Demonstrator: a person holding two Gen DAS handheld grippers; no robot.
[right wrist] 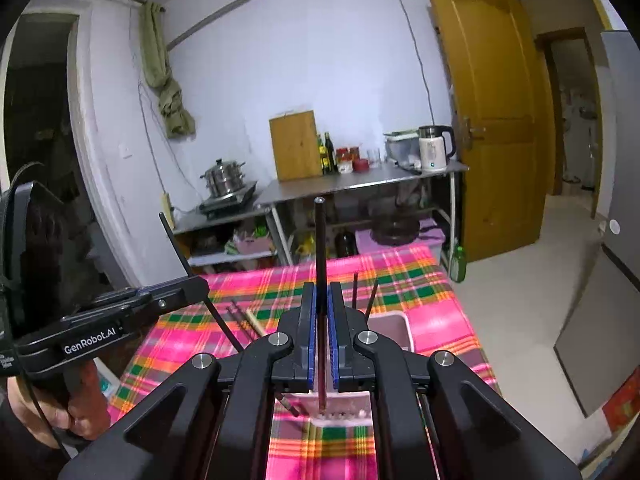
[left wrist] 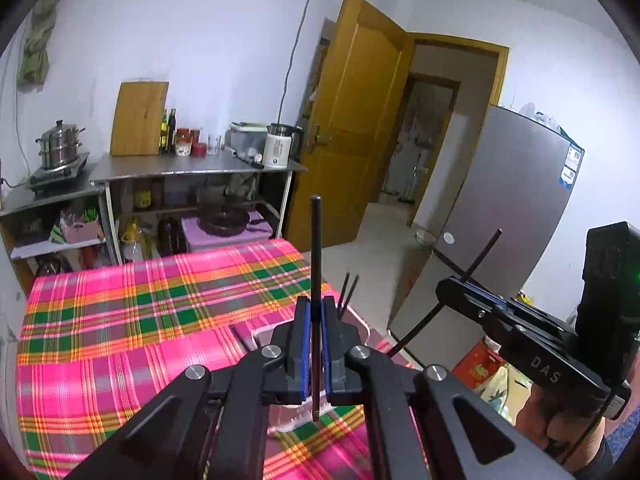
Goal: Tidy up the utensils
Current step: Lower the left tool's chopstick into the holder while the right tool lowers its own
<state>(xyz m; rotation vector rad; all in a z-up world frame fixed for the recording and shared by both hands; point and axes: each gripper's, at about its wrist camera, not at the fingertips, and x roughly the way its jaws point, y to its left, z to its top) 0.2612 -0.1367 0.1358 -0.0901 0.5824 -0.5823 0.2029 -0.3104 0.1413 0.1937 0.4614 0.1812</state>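
Note:
My left gripper (left wrist: pixel 316 312) is shut on a black chopstick (left wrist: pixel 316 248) held upright above a white utensil holder (left wrist: pixel 356 320) on the plaid tablecloth. My right gripper (right wrist: pixel 321 300) is shut on another black chopstick (right wrist: pixel 320 240), also upright, over the same holder (right wrist: pixel 394 328). Two chopsticks (right wrist: pixel 362 292) stand in the holder. More chopsticks (right wrist: pixel 244 320) lie on the cloth to the left. Each gripper shows in the other's view, the right one (left wrist: pixel 460 284) and the left one (right wrist: pixel 196 284), each with its chopstick slanting through.
The table has a pink plaid cloth (left wrist: pixel 120 312). Behind it stands a steel counter (left wrist: pixel 192 168) with a pot, cutting board, bottles and kettle. A fridge (left wrist: pixel 500 216) and an open wooden door (left wrist: pixel 352 120) are to the right.

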